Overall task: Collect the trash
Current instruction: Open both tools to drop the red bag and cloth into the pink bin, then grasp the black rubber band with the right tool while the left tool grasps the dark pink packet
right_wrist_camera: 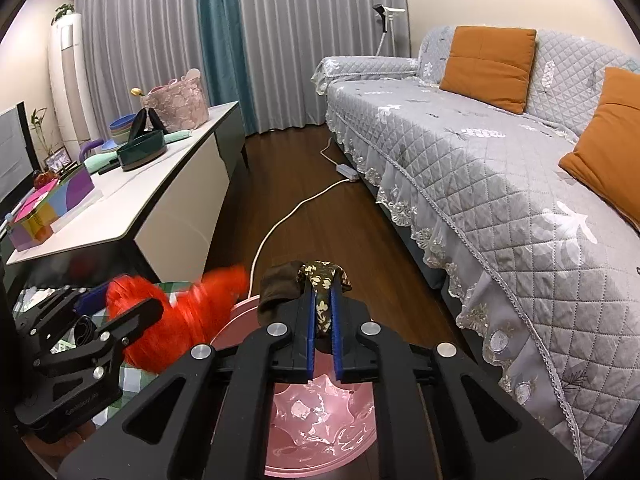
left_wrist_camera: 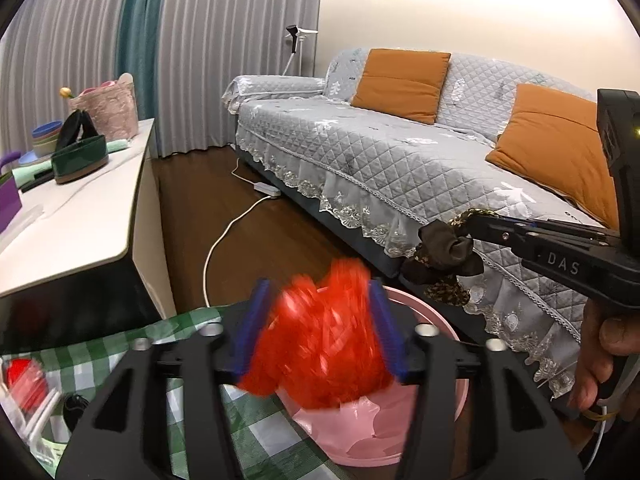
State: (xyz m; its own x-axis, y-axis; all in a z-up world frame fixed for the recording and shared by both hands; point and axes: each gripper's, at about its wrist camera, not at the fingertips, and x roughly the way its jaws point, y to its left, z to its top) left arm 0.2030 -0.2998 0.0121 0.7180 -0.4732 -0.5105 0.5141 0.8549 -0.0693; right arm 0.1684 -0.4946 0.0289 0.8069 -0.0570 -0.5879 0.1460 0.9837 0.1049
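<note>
Both tongs are loaded and both hang over the pink bin (right_wrist_camera: 320,412) on the floor, so what decides the coming move is how each load sits relative to the bin's mouth. The left tongs (left_wrist_camera: 320,332) are spread about as wide as the bulky red plastic wad (left_wrist_camera: 320,344) they squeeze; in the left wrist view that wad hangs above the bin's rim on its near-left side, with the liner (left_wrist_camera: 360,428) visible just below and beyond it. The right tongs (right_wrist_camera: 323,316) are nearly closed, pinching a thin band of brown and floral cloth (right_wrist_camera: 320,280) that runs up between the blue pads and drapes over their tips. The right wrist view looks almost straight down past those tips into the liner, so I judge the right load the better centred of the 2, while the red wad overlaps the rim toward the green checked cloth (left_wrist_camera: 100,356). The bin stands between the sofa (right_wrist_camera: 500,200) and the white counter (right_wrist_camera: 160,200).
</note>
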